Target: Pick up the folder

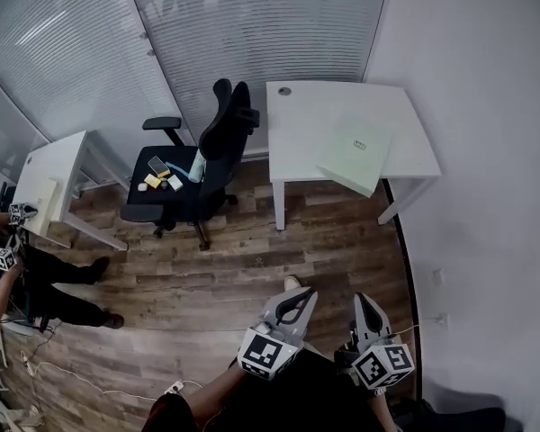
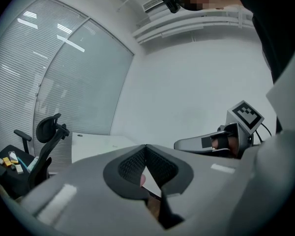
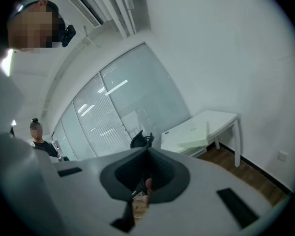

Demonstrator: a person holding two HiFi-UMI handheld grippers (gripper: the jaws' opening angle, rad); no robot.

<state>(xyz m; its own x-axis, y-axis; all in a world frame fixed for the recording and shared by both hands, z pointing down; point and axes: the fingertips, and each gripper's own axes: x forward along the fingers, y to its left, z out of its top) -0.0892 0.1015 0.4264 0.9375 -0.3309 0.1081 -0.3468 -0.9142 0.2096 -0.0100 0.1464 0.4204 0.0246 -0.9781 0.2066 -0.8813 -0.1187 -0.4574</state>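
Note:
The folder (image 1: 355,155) is pale green and flat. It lies on the white table (image 1: 306,124) at the far right, with one corner over the front edge. In the right gripper view the folder (image 3: 193,136) lies far ahead on that table (image 3: 221,119). Both grippers are low in the head view, well short of the table and over the wooden floor. My left gripper (image 1: 297,299) is shut with nothing in it, its tips meeting (image 2: 146,147). My right gripper (image 1: 364,304) is shut and empty too (image 3: 147,150).
A black office chair (image 1: 211,147) with small items on its seat (image 1: 160,175) stands left of the table. A second white table (image 1: 56,174) and another person (image 1: 45,282) are at the far left. A white wall runs along the right.

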